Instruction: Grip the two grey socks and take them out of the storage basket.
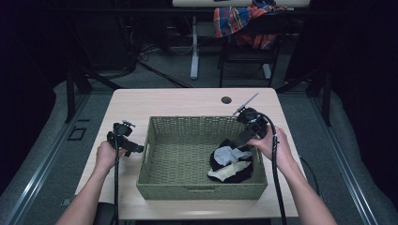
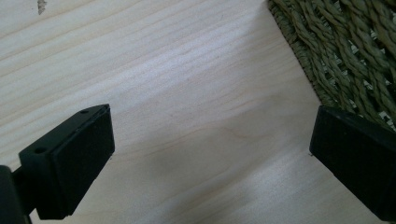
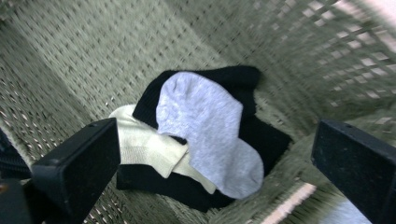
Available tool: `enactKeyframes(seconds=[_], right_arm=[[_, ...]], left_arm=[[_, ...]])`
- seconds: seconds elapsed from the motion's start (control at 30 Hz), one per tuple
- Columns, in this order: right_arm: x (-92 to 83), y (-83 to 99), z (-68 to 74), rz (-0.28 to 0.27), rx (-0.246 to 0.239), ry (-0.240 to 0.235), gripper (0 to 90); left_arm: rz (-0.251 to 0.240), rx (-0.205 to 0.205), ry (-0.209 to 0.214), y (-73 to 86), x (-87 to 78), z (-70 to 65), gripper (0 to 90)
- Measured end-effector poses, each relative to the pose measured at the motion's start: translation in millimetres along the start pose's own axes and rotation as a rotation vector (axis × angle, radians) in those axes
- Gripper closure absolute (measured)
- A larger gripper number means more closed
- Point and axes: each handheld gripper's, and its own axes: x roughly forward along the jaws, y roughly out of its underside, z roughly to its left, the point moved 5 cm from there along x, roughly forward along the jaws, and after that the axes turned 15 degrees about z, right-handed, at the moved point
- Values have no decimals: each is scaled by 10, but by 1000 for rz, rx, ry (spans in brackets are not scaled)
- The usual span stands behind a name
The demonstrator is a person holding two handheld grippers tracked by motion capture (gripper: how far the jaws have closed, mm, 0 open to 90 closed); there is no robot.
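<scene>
We hover our right gripper (image 1: 244, 136), jaws wide, over socks (image 3: 205, 135) in the basket (image 1: 155, 154); left gripper (image 1: 123, 138) idles agape beside it.

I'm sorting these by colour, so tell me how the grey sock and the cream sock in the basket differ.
The grey sock lies on top of the pile; the cream sock is partly tucked under it. The grey sock shows almost whole, toe to cuff; the cream sock shows just one end, so its full shape cannot be told. Grey is the darker of the two. Both rest on black fabric in the basket, under the open right gripper.
</scene>
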Motion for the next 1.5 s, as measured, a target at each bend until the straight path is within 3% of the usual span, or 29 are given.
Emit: enactKeyframes(seconds=[0.23, 0.3, 0.43, 0.63, 0.8, 0.9, 1.0, 1.03, 1.1, 1.17, 1.2, 1.27, 1.33, 1.37, 1.5], right_arm=[[296, -65, 46, 102, -6, -3, 144], [362, -66, 20, 139, 0, 3, 218], [458, -77, -4, 167, 19, 6, 301], [608, -103, 7, 250, 11, 15, 356], [766, -130, 24, 271, 39, 27, 392], [807, -108, -14, 351, 24, 54, 453], [826, -90, -37, 358, 35, 45, 610], [830, -86, -32, 338, 50, 38, 651], [771, -85, -37, 341, 36, 35, 729], [700, -88, -22, 329, 31, 36, 748], [691, -91, 8, 283, 55, 29, 760], [593, -89, 5, 311, 18, 45, 769], [549, -90, 31, 266, 38, 35, 771], [499, -87, 26, 279, 25, 42, 770], [390, -83, 54, 244, 30, 40, 774]], left_arm=[[-1, 1, 1, -3, 1, -3, 0], [0, 1, 1, -3, 1, -2, 0], [0, -3, 5, -4, 5, -9, 0], [2, -1, 4, -6, 7, -8, 0], [4, -1, 6, -5, 6, -12, 0], [1, 1, 4, -5, 6, -8, 0], [4, 0, 5, -6, 6, -11, 0], [4, 0, 5, -5, 4, -12, 0], [5, 0, 5, -5, 4, -12, 0], [4, 1, 3, -5, 2, -10, 0], [5, -1, 4, -4, 2, -11, 0], [5, -2, 5, -5, 5, -12, 0], [5, 0, 2, -6, 5, -13, 0], [5, 0, 2, -6, 4, -13, 0], [5, 1, 0, -7, 7, -9, 0]])
